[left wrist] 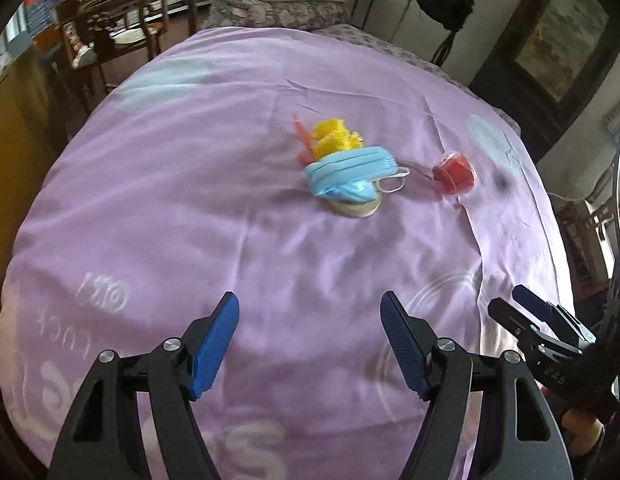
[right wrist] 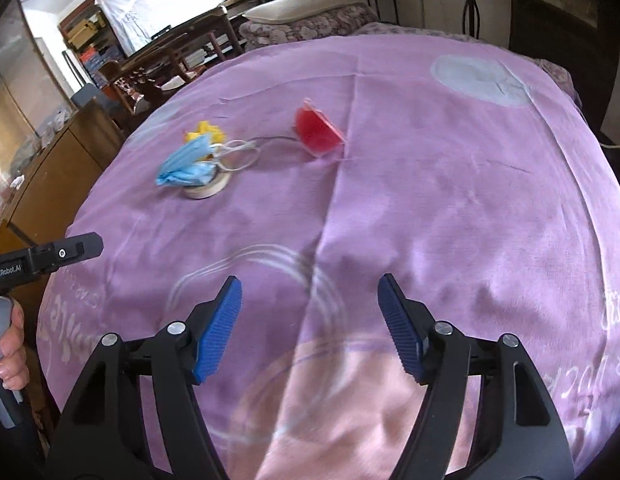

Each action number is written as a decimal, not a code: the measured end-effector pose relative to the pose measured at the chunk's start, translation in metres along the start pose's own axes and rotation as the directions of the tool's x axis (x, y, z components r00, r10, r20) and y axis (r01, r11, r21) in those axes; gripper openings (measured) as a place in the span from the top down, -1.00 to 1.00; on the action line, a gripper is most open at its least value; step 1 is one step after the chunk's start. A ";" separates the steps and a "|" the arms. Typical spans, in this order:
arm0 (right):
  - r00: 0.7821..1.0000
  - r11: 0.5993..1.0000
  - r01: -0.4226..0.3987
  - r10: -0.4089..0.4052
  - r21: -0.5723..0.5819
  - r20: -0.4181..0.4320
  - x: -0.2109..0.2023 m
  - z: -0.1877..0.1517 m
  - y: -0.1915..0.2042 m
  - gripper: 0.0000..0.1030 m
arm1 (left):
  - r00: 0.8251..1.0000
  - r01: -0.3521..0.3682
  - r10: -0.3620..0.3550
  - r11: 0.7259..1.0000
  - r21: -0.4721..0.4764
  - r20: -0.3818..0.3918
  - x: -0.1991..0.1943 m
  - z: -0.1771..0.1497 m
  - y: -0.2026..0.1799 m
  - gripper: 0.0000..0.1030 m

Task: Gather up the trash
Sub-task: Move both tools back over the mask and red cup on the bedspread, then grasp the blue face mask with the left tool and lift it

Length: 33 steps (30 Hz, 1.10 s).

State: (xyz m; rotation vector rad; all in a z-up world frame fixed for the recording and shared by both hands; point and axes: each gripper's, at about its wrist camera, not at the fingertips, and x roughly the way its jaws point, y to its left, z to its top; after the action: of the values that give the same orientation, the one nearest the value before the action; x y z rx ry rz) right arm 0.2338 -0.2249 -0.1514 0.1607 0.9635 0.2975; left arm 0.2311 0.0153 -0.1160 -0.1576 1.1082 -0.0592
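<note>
The left tool (left wrist: pixel 310 320) and the right tool (right wrist: pixel 310 304) are held wide apart with nothing between them. On the purple bed cover (left wrist: pixel 189 208), a blue mask (left wrist: pixel 350 174) is piled beside a red cup (left wrist: pixel 454 172).

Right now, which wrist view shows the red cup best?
The right wrist view: the red cup lies tipped on the purple cover, large and clear of the mask pile. The left wrist view shows it smaller, blurred, farther to the right.
</note>
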 end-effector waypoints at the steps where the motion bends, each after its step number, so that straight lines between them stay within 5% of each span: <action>1: 1.000 1.000 0.003 -0.003 0.002 0.000 0.002 0.001 -0.002 -0.36 | 1.000 -0.010 0.009 1.000 0.011 0.001 0.005 0.004 -0.002 -0.40; 27: 0.999 0.999 0.036 -0.036 -0.011 -0.013 0.019 0.026 -0.015 -0.46 | 0.999 0.026 -0.023 0.988 0.153 -0.022 0.074 0.071 -0.016 -0.37; 33: 0.999 1.000 0.028 -0.028 -0.014 -0.016 0.019 0.025 -0.011 -0.46 | 1.000 0.019 -0.020 0.985 0.172 0.006 0.079 0.081 -0.018 -0.12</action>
State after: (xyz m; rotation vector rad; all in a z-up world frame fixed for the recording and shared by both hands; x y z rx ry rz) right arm 0.2664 -0.2293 -0.1547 0.1321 0.9787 0.2799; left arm 0.3394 -0.0046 -0.1472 -0.0138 1.0880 -0.1712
